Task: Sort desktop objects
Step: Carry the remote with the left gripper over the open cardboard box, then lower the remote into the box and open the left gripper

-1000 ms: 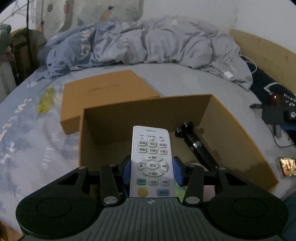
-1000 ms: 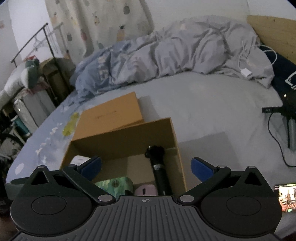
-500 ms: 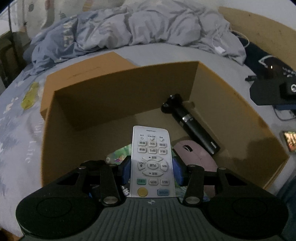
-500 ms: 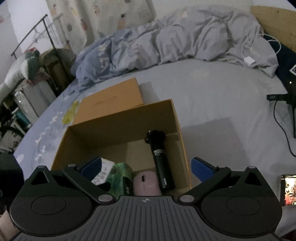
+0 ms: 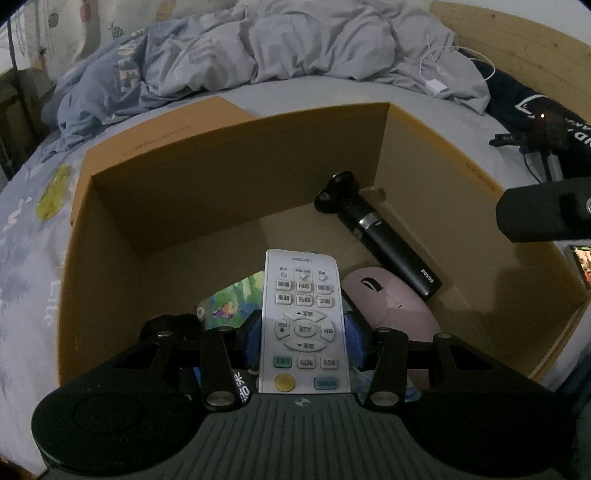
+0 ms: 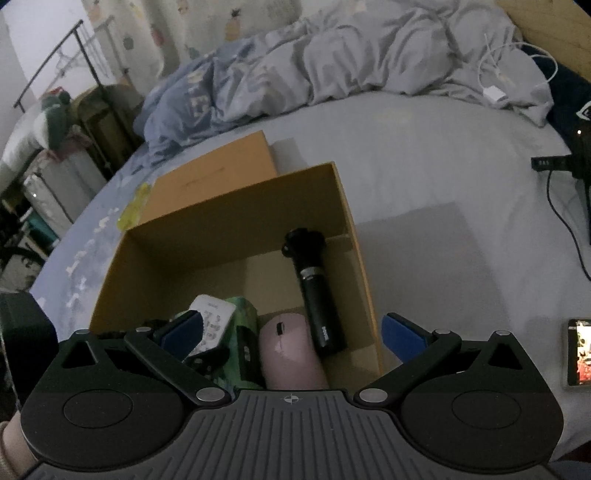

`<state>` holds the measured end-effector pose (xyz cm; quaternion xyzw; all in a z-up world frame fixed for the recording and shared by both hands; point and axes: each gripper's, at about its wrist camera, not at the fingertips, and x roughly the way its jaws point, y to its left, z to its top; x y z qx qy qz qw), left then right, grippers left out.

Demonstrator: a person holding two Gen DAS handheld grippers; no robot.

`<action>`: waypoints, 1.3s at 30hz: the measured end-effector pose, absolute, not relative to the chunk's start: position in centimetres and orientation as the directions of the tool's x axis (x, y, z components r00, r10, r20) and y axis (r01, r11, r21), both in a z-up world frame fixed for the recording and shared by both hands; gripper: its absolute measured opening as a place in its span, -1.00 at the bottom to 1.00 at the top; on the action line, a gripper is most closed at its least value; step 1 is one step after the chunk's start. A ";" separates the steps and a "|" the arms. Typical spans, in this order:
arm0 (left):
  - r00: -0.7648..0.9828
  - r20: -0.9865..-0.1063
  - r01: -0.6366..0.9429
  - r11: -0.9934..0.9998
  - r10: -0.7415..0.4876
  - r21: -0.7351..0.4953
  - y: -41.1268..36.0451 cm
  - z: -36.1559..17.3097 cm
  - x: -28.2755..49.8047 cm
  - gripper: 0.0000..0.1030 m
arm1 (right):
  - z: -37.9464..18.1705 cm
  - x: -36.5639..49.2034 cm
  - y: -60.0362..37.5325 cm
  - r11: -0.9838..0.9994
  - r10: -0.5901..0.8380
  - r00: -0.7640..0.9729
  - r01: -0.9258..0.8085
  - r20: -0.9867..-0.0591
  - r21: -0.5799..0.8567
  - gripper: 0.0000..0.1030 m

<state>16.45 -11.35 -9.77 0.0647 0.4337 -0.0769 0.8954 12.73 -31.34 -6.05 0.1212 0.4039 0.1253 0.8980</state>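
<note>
Left wrist | remote (image 5: 303, 321) clamped between left hand-held gripper (image 5: 303, 338) pads, over box (image 5: 236, 177)

Setting was a home bedroom; a rumpled duvet (image 6: 369, 62) lay on the bed (image 6: 424, 177). Clothes rail (image 6: 55, 70) and pineapple-print curtain (image 6: 229, 22) stood behind.

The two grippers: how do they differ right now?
The left gripper has its jaws shut on a white remote; the right gripper has its jaws spread wide and holds nothing. The left reaches into the box over the mouse; the right hangs above the near edge. Both point down at that box.
</note>
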 end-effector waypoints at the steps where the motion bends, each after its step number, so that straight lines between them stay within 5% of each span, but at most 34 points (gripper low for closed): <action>1: 0.613 -0.786 0.196 0.979 -0.081 0.052 -11.4 -9.8 16.4 -0.07 | -6.0 12.7 -31.3 0.941 0.321 0.643 -0.131 -0.695 0.313 1.00; 23: 0.674 -0.732 0.228 0.971 -0.103 0.073 -10.8 -8.0 14.1 -0.08 | -5.3 9.4 -29.3 0.968 0.250 0.666 -0.198 -0.703 0.157 1.00; 25: 0.681 -0.724 0.237 0.969 -0.111 0.075 -11.0 -7.4 13.8 0.09 | -5.1 9.1 -29.3 0.969 0.243 0.670 -0.201 -0.701 0.144 1.00; 39: 0.743 -0.654 0.260 0.962 -0.141 0.088 -10.0 -3.5 10.5 0.44 | -3.2 8.0 -29.4 0.967 0.253 0.711 -0.191 -0.656 0.166 1.00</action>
